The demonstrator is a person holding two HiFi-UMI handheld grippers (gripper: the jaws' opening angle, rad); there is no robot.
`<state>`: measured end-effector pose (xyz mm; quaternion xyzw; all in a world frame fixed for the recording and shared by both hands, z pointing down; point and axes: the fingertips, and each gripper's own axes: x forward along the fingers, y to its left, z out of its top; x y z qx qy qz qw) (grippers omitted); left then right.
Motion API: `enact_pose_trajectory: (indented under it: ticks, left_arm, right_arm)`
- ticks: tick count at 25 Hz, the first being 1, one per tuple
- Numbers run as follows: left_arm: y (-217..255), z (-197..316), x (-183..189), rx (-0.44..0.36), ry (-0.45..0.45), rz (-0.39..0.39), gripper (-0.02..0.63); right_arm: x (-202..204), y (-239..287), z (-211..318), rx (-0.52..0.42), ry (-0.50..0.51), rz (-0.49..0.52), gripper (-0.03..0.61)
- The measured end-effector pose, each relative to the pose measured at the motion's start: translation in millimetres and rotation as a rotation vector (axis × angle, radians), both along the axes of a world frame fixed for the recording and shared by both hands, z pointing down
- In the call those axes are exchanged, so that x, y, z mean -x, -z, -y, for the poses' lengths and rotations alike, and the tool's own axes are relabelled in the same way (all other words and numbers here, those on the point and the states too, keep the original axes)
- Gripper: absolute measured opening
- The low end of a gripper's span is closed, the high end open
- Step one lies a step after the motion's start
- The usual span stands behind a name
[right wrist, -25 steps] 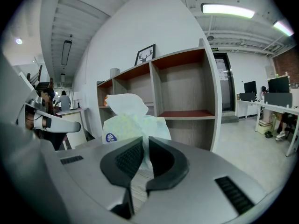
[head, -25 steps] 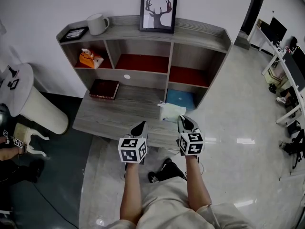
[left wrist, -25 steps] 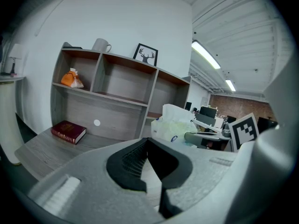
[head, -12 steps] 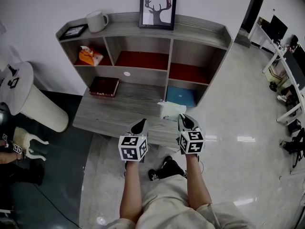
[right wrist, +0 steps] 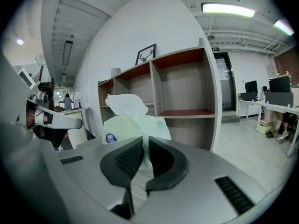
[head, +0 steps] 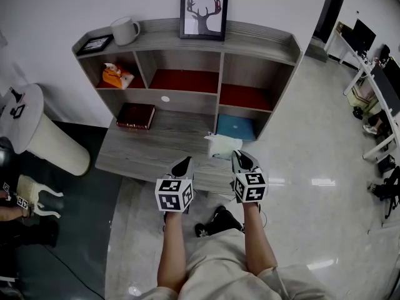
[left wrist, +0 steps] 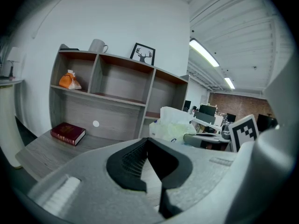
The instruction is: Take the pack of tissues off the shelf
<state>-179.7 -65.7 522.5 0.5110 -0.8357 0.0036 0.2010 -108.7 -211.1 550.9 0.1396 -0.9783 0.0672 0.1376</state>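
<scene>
The pack of tissues (head: 222, 145) is a soft pale green and white pack with a blue round label and a tissue sticking up. It hangs just over the front right of the grey desk board (head: 144, 152) of the shelf unit. My right gripper (head: 240, 158) is shut on its near edge. In the right gripper view the pack (right wrist: 133, 120) fills the space ahead, and the right gripper (right wrist: 145, 141) pinches its wrapper. My left gripper (head: 183, 165) hovers beside it at the board's front edge, shut and empty. In the left gripper view the left gripper (left wrist: 147, 141) points at the shelf, with the pack (left wrist: 175, 125) to its right.
The shelf (head: 187, 55) carries a white mug (head: 125, 30), a deer picture (head: 204, 12) and a small frame (head: 97, 44) on top. An orange packet (head: 117, 75), a red book (head: 136, 115) and a blue item (head: 235, 128) sit in it. A white round table (head: 25, 124) stands left.
</scene>
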Motion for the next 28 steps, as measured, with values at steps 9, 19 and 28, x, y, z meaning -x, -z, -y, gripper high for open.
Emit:
enact_pose_trajectory:
  ticks: [9, 19, 28]
  left_arm:
    - [0, 6, 2, 0.012, -0.015, 0.014, 0.009]
    - [5, 9, 8, 0.017, -0.009, 0.034, 0.008]
    - [8, 13, 15, 0.014, -0.01, 0.038, 0.008]
  right_arm:
    - [3, 7, 6, -0.007, -0.01, 0.02, 0.029]
    - [11, 28, 12, -0.04, -0.005, 0.046, 0.029]
    - [18, 35, 17, -0.052, 0.001, 0.048, 0.029]
